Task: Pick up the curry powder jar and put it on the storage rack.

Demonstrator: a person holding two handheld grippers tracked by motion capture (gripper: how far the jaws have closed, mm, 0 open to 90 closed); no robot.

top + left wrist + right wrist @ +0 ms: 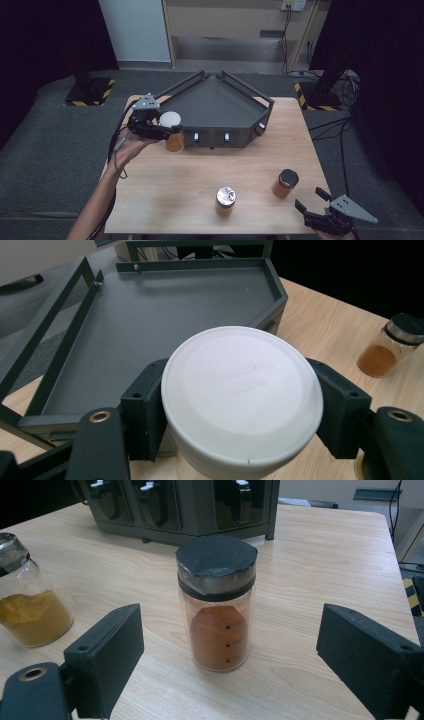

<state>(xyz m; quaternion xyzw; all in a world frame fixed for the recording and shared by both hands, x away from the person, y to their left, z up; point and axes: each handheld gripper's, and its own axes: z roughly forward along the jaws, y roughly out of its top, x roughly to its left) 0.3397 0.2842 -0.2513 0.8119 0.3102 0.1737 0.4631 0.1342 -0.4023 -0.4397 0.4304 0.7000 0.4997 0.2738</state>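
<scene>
My left gripper holds the white-lidded glass jar of orange spice above the tabletop's left edge, beside the dark grey metal rack. My right gripper stands wide open near the front right corner, facing the black-lidded glass jar.

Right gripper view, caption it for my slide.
Open right gripper faces a clear black-lidded jar of orange powder on the wooden table.
</scene>
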